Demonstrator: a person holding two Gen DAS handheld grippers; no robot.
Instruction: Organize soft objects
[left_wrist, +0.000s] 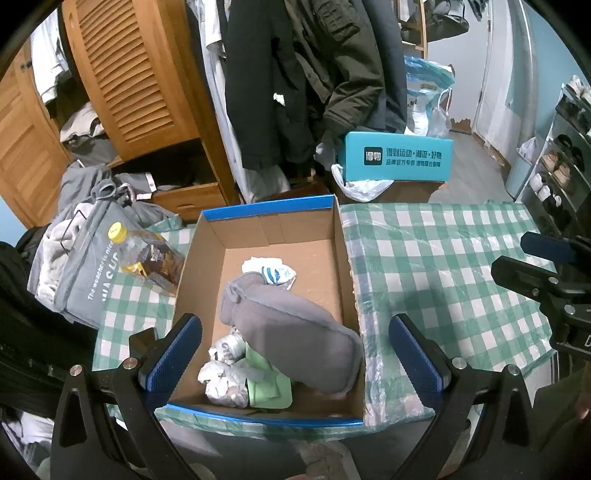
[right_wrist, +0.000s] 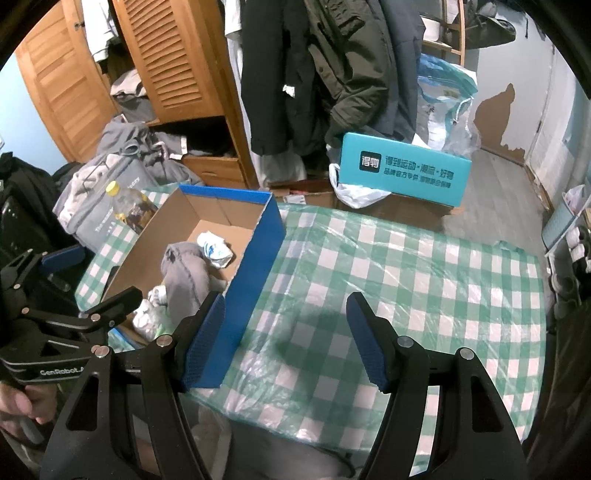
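Grey fleece, rolled into a fat bundle (left_wrist: 291, 328), lies inside the cardboard box (left_wrist: 343, 258), its long axis running on a slant from the far middle of the box floor toward the near right corner, with the narrower, puckered end pointing away and the broad rounded end nearest the left gripper (left_wrist: 291, 358). It leans on the other soft things: a white sock with blue stripes (left_wrist: 271, 271) just past its far end, crumpled white socks (left_wrist: 225, 373) and a pale green cloth (left_wrist: 266, 380) tucked partly under its near side. The bundle looks light, limp and squashy, likely to sag or unroll if pinched at one tip, so a hold across its thick middle seems the safest; nothing here looks fragile or slippery. The left gripper hangs above the near edge of the box with its jaws spread wide and nothing between them. The right gripper (right_wrist: 286, 339) sits out over the green checked cloth (right_wrist: 406, 277) covering the table, beside the blue outer wall of the box, jaws likewise wide apart and empty; its left pad (right_wrist: 201, 339) stands close against that wall, though whether it touches cannot be told. With all the soft things seemingly gathered in the box and the cloth around it bare, the sorting looks close to finished. A bottle (left_wrist: 147, 258) lies left of the box.
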